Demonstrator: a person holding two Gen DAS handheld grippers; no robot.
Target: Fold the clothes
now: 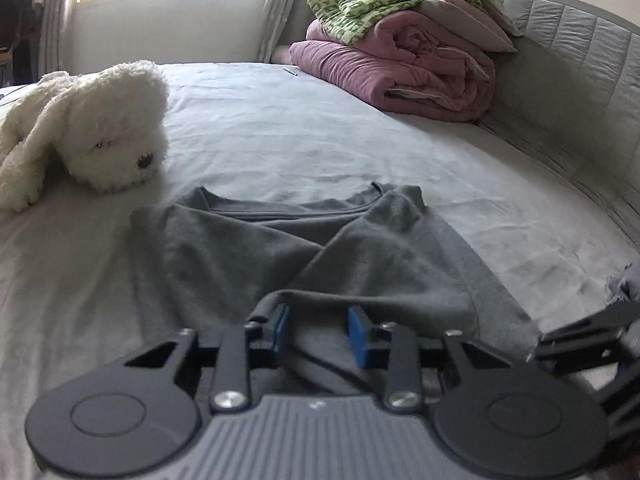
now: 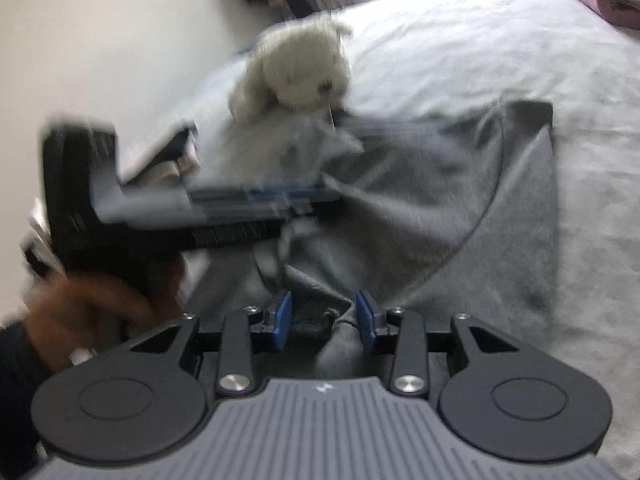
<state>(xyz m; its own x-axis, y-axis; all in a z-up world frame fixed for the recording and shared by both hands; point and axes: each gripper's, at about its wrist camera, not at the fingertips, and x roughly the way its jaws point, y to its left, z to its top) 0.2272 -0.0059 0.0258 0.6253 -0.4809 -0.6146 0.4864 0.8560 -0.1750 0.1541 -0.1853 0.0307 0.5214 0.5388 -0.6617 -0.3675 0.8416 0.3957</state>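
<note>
A grey long-sleeved top [image 1: 248,248] lies on the bed, neck end far from me, both sleeves folded across its front. My left gripper [image 1: 318,330] has its blue pads apart, with the near hem of the top draped between and over them. In the right wrist view the same top [image 2: 460,200] is spread out, and my right gripper [image 2: 324,320] is also open, with a bunched fold of the grey cloth between its pads. The left gripper [image 2: 256,196] shows there as a blurred dark bar over the top's left side.
A white plush dog [image 1: 92,128] lies at the bed's left, near the top's collar; it also shows in the right wrist view [image 2: 296,72]. Folded pink and green quilts [image 1: 400,52] are stacked at the grey padded headboard [image 1: 580,92]. The pale sheet [image 1: 300,120] stretches between.
</note>
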